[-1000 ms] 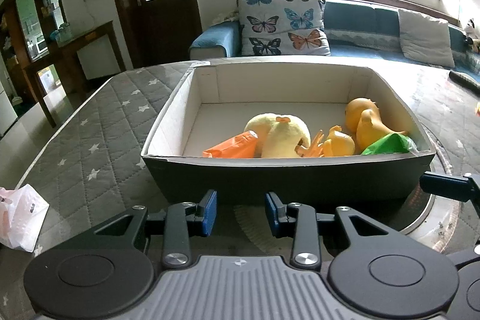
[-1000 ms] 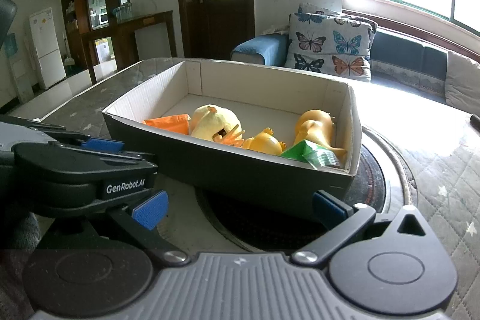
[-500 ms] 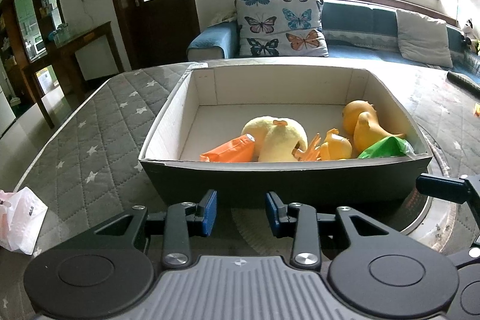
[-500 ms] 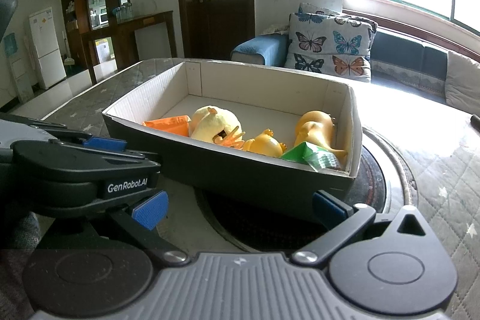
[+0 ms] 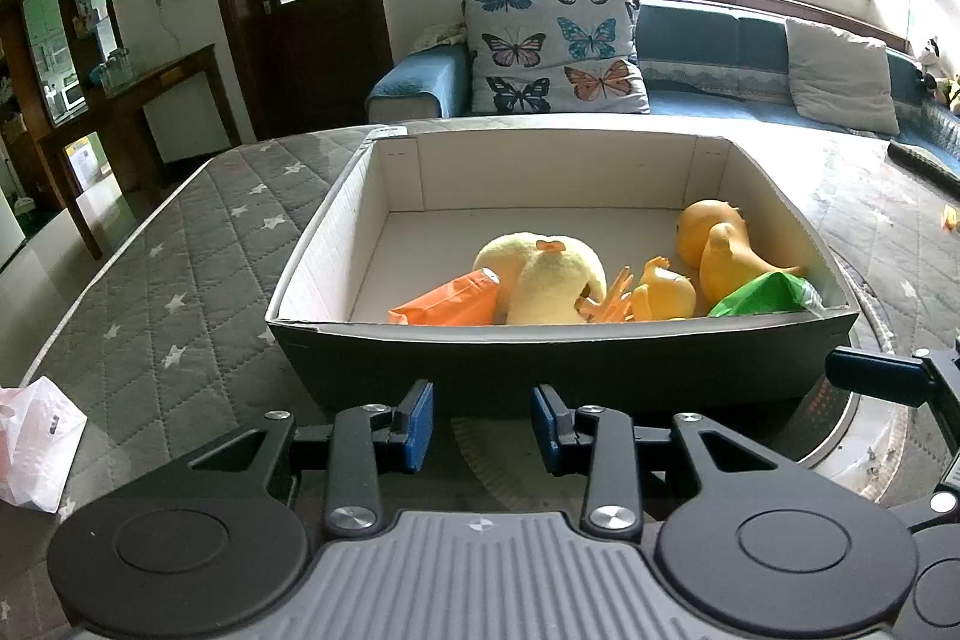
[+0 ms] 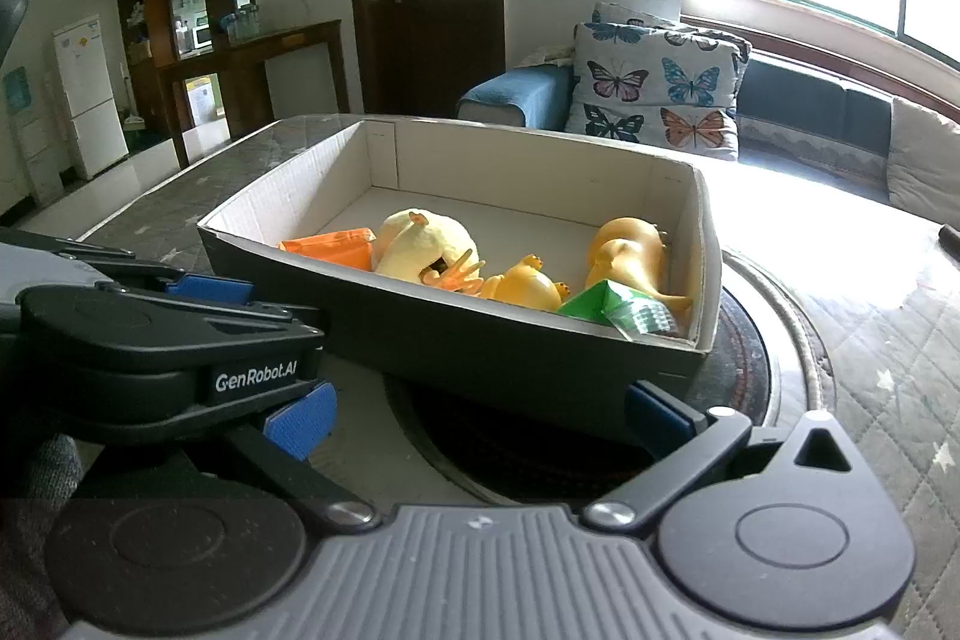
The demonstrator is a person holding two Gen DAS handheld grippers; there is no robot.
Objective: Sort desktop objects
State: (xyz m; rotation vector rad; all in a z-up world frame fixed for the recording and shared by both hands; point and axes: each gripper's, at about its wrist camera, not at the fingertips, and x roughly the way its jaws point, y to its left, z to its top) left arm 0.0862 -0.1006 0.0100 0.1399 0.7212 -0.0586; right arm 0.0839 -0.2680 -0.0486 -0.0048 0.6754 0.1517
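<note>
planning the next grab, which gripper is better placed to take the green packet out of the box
Right, probably. The green packet lies in the box's right near corner, on the side of the right gripper, which is wide open. The left gripper faces the box's middle.

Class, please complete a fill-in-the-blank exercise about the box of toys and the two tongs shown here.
1. The plush duck lies inside the ____.
2. The packet touching the plush duck's left side is ____ in colour.
3. The green packet sits in the box's near ____ corner.
4. Both the left tongs and right tongs hold ____.

Missing words: box; orange; right; nothing
</note>
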